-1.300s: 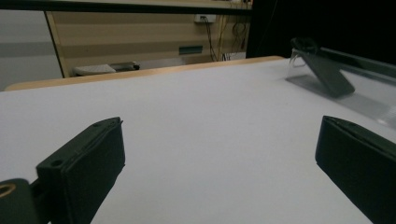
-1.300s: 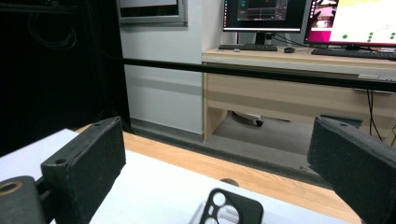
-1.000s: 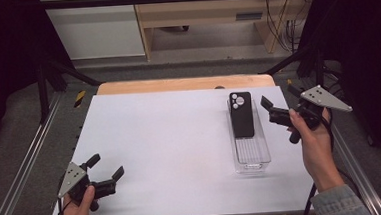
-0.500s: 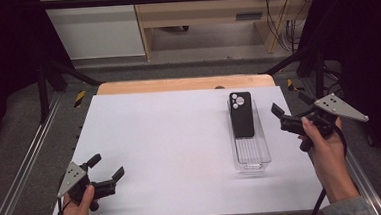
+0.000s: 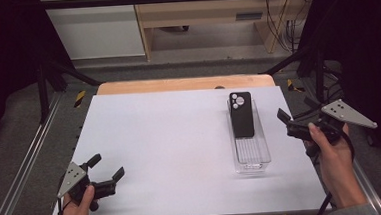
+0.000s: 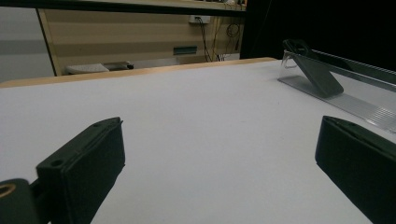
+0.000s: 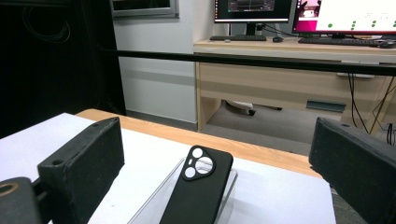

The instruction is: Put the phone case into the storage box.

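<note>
Left gripper (image 5: 104, 169) at the near left corner of the white table (image 5: 170, 139), jaws wide, nothing between them; phone well apart, far to its right. Black phone (image 5: 242, 114) lies camera side up, tilted, its top end propped on the far rim of the clear tray (image 5: 252, 159), right of table centre. Right gripper (image 5: 292, 122) off the table's right edge, jaws wide and empty, near the tray but not touching; in the right gripper view the phone (image 7: 198, 189) sits low between the jaws, ahead of them.
</note>
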`<state>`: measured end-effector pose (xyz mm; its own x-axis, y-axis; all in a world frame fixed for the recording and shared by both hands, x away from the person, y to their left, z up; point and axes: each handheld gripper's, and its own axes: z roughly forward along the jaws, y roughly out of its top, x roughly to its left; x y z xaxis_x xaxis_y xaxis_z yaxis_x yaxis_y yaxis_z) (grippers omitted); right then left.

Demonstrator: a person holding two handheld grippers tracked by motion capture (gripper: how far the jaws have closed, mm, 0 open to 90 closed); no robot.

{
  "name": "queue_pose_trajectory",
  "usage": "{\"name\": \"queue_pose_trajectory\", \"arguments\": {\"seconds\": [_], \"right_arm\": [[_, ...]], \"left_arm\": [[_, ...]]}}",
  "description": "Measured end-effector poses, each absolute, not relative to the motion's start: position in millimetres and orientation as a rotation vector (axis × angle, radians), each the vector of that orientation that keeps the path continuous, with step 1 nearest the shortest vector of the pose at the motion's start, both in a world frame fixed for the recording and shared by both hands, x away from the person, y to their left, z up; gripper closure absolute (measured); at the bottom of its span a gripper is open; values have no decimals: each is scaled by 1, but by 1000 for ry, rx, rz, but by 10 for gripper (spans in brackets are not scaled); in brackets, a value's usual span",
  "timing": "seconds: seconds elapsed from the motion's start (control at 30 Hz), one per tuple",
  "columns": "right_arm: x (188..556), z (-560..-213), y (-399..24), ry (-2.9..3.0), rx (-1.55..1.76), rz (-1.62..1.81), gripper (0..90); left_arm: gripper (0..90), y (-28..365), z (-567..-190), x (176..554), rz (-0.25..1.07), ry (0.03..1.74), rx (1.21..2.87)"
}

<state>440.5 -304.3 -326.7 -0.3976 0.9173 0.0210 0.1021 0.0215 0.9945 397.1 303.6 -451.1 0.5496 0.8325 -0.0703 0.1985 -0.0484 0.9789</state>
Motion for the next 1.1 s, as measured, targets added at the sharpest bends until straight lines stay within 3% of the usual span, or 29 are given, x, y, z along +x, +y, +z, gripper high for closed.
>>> {"name": "queue_pose_trajectory", "arguments": {"seconds": [1.1], "right_arm": [[413,-343,-316,1592,1065,1438,34]], "left_arm": [[17,306,-449,390,681,902,1561]]}}
